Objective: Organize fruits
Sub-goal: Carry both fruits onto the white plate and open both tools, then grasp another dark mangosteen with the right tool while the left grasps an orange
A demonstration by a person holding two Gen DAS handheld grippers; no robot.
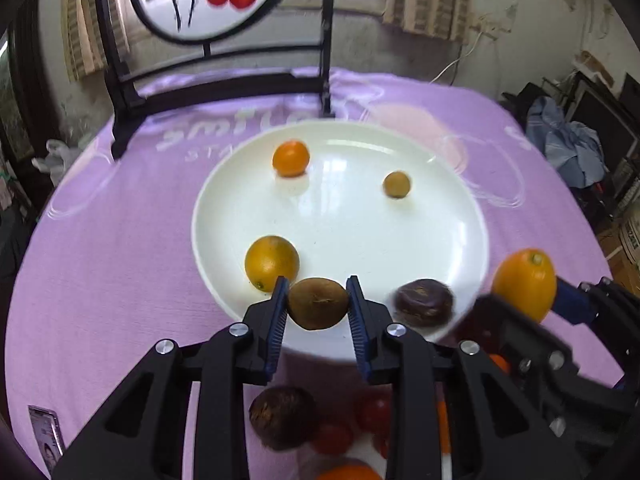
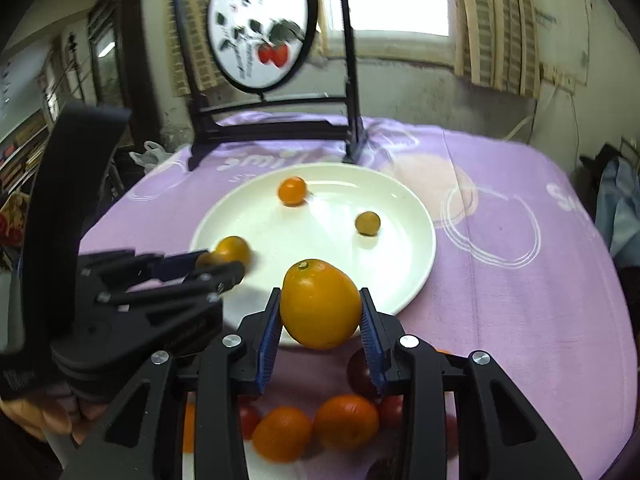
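Note:
My left gripper (image 1: 318, 304) is shut on a brown kiwi (image 1: 318, 303) over the near rim of the white plate (image 1: 400, 152). My right gripper (image 2: 320, 316) is shut on a yellow-orange citrus fruit (image 2: 320, 304) just above the plate's near edge (image 2: 416, 288); it also shows in the left wrist view (image 1: 524, 282). On the plate lie a small orange (image 1: 291, 158), a small green-brown fruit (image 1: 396, 185), a yellow orange (image 1: 272, 262) and a dark purple fruit (image 1: 424, 302). The left gripper appears at the left of the right wrist view (image 2: 216, 270).
Below the grippers lies a heap of fruit: oranges (image 2: 346, 422), red tomatoes (image 1: 374, 412) and a brown fruit (image 1: 282, 416). A black stand with a round painted screen (image 2: 260, 20) sits behind the plate on the purple cloth (image 2: 520, 320). Clutter lies past the table's right edge.

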